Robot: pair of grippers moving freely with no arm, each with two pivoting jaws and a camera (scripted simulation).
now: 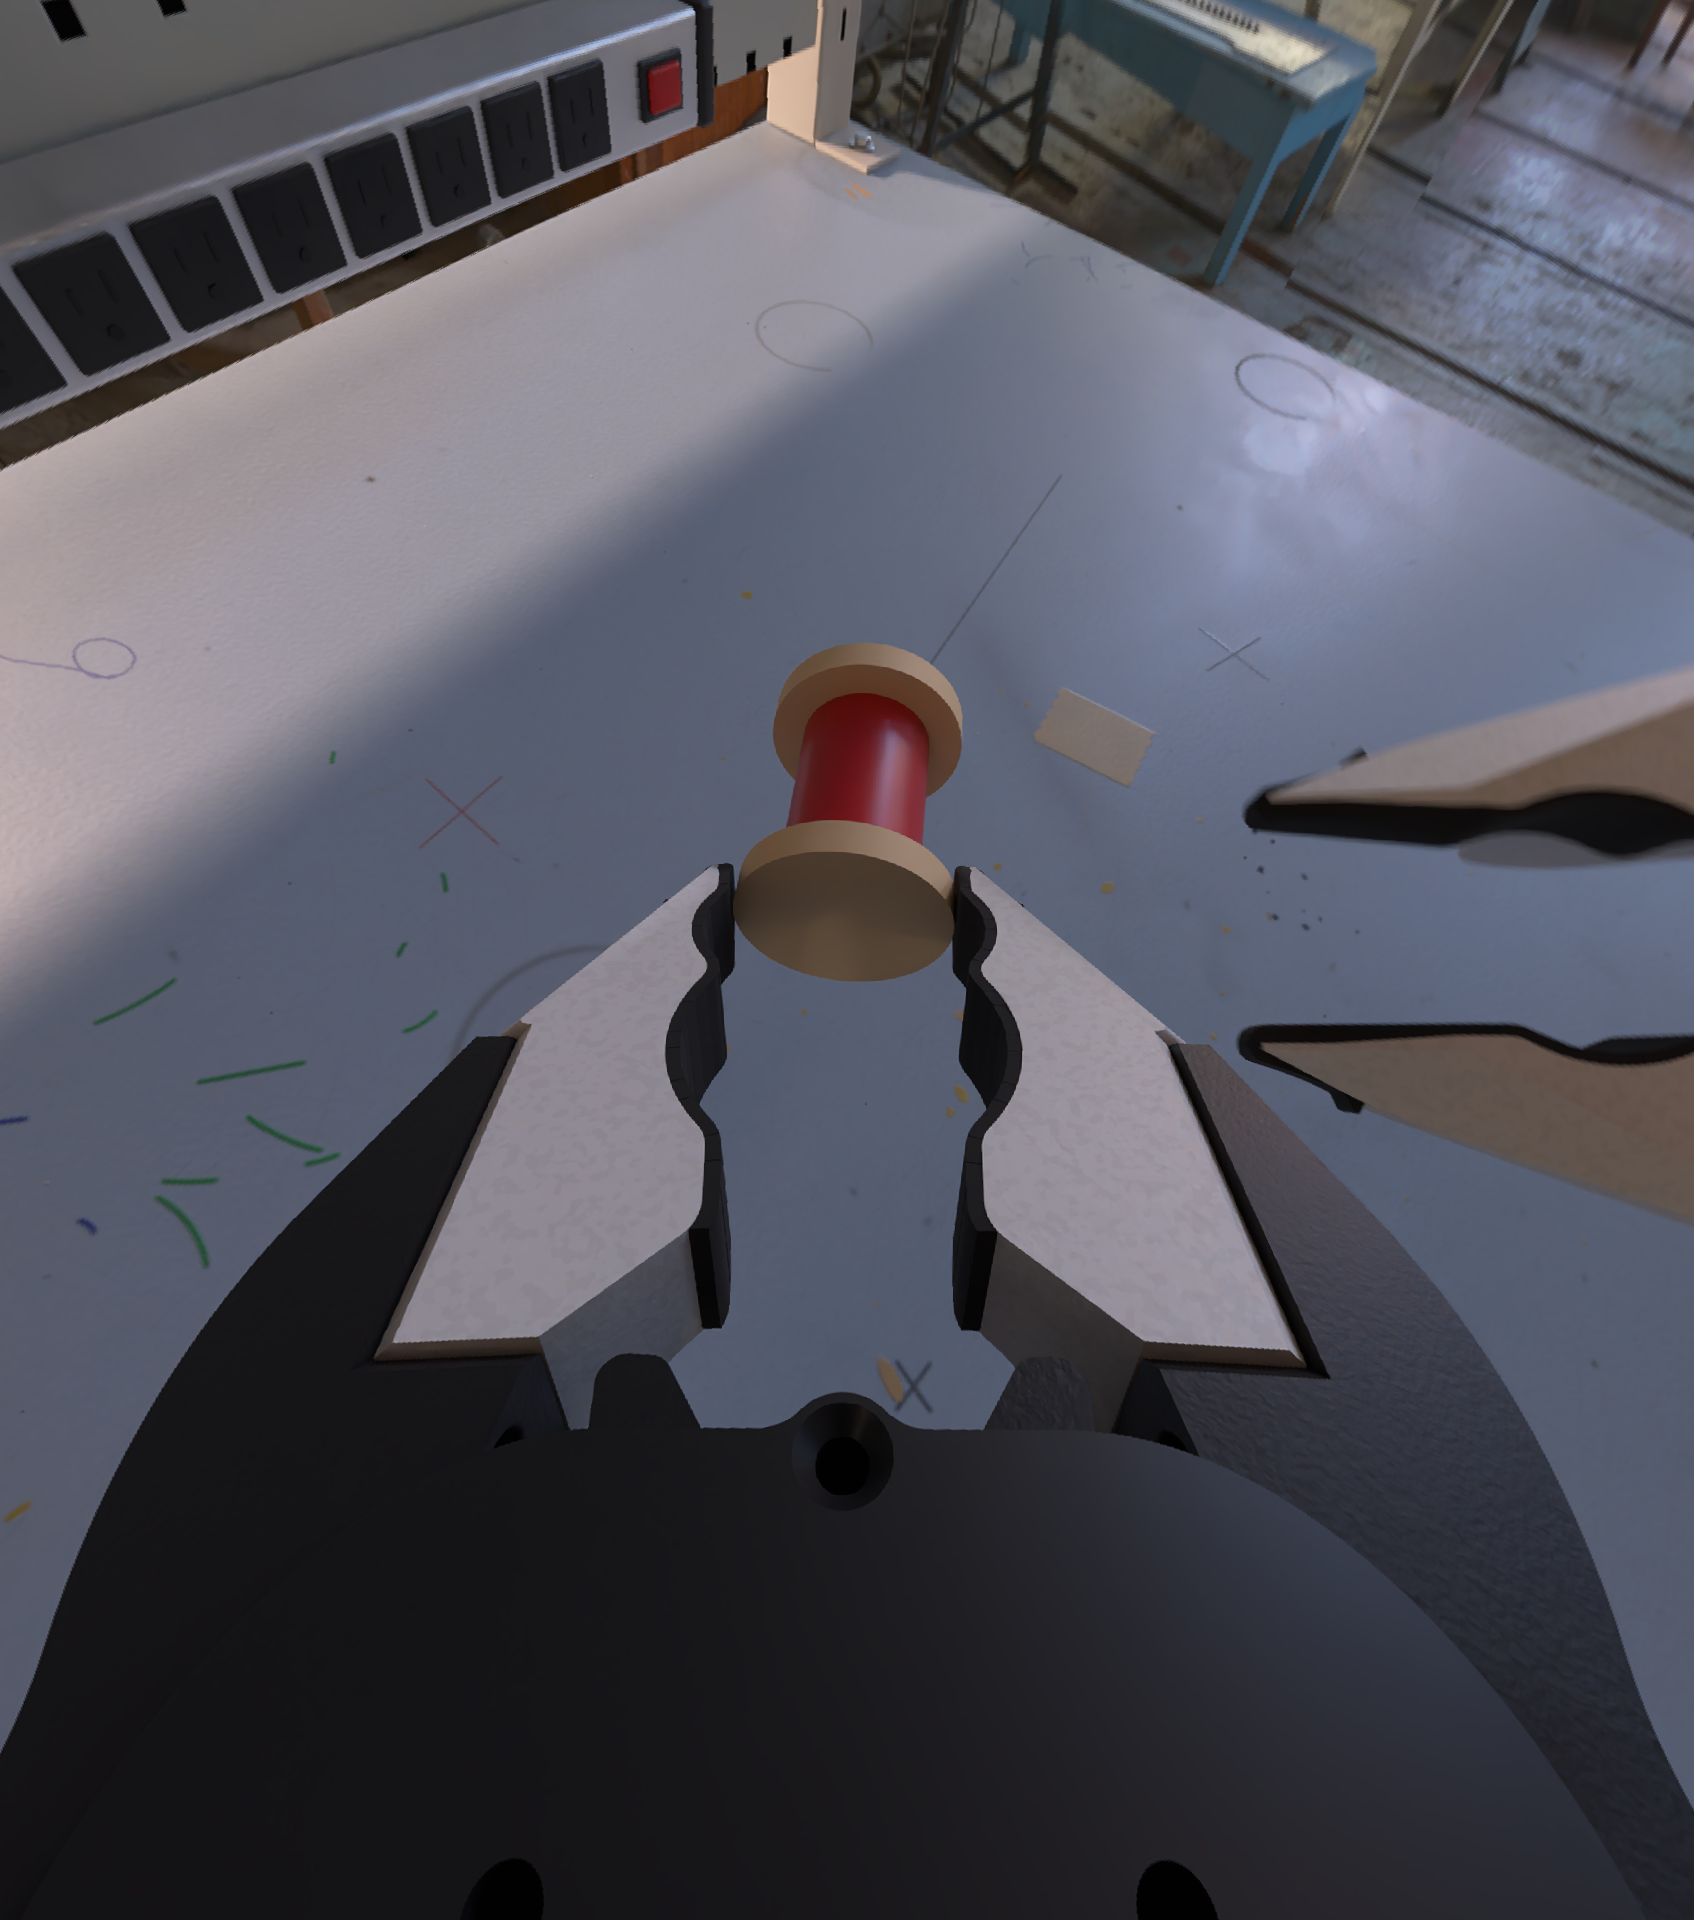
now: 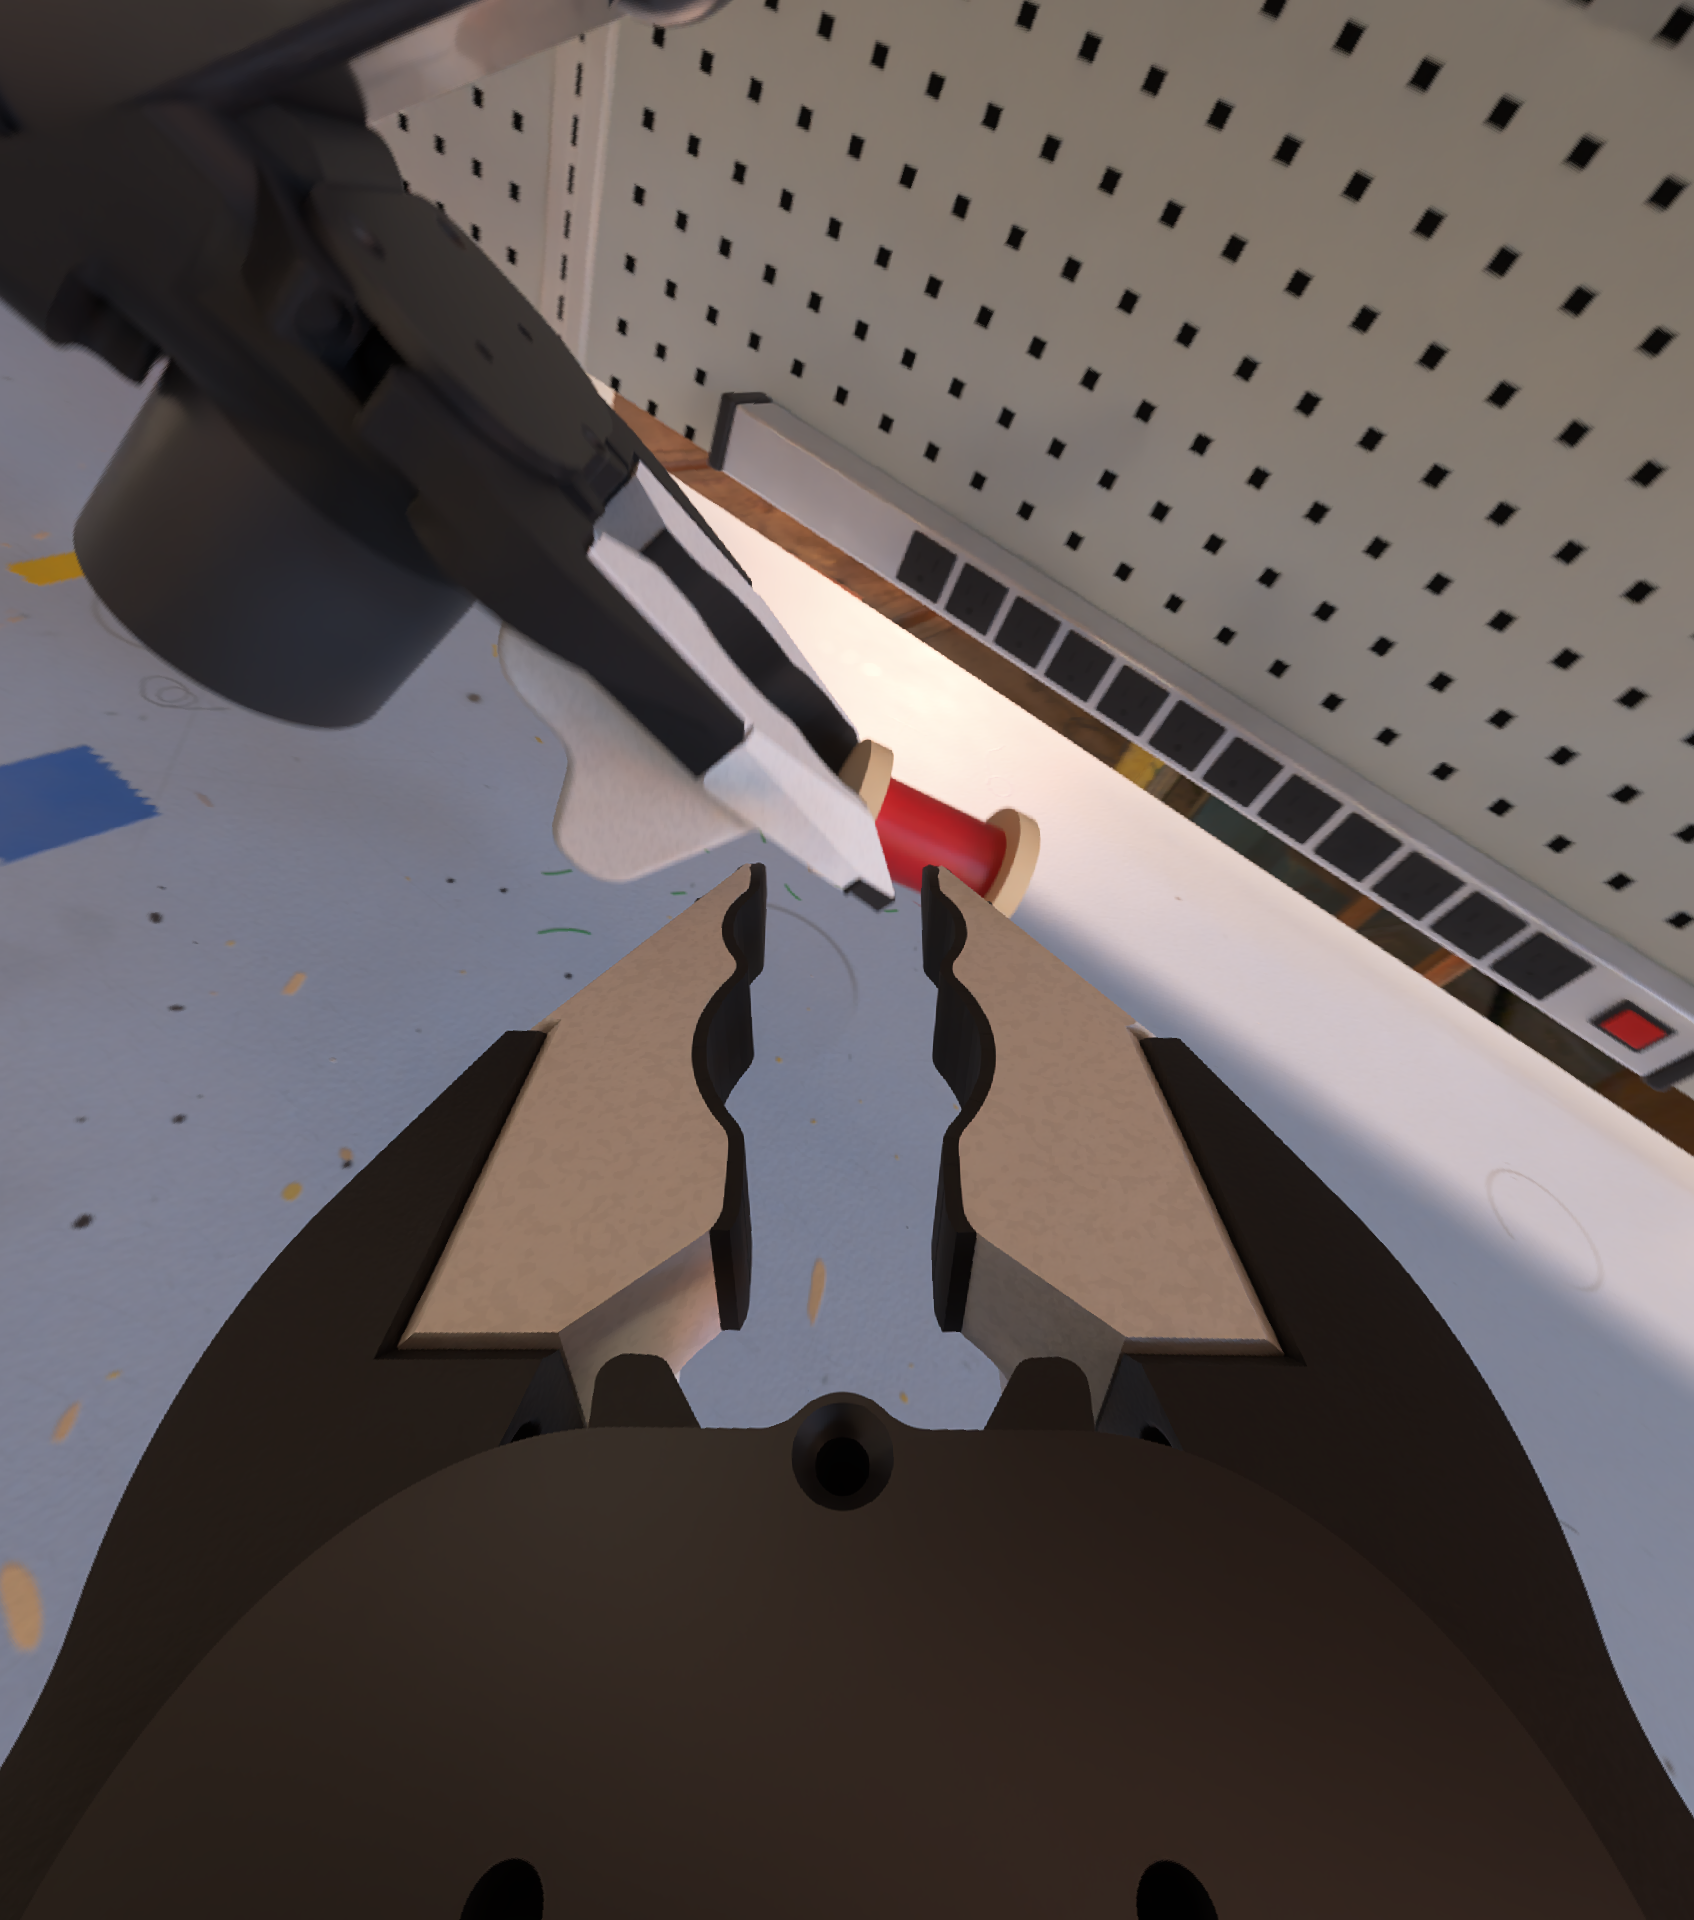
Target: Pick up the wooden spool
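Up front on the left cam we've got the left gripper [image 1: 844, 914] with its white fingers [image 1: 604, 1122] clamped on the near wooden disc of the spool [image 1: 858, 810], black pad tips pressing that disc on both sides. The spool lies on its side, pointing away from us: tan disc close, red thread middle, second tan disc at the far end. We can't tell from here whether it's touching the table [image 1: 510, 582] or raised off it. From the right cam, same grip seen side-on: the left gripper [image 2: 848, 800] comes in from upper left, a white finger covering the near disc, spool [image 2: 942, 842] sticking out toward the back wall. Our right gripper [image 2: 843, 904] sits just short of it, tan fingers [image 2: 614, 1143] apart w/ a clear gap and nothing between them; in the left cam it shows at the right edge [image 1: 1269, 935], fingers spread, near the spool but not touching. Moving outward: small tan card [image 1: 1095, 736] flat on the table just right of the spool, pen marks, crosses and coloured scribbles scattered around. A blue tape patch [image 2: 43, 800] lies off to the left in the right cam. At the back, a power strip [image 1: 230, 249] w/ a row of black outlets and a red switch [image 1: 662, 86], and above it a pegboard [image 2: 1238, 364].
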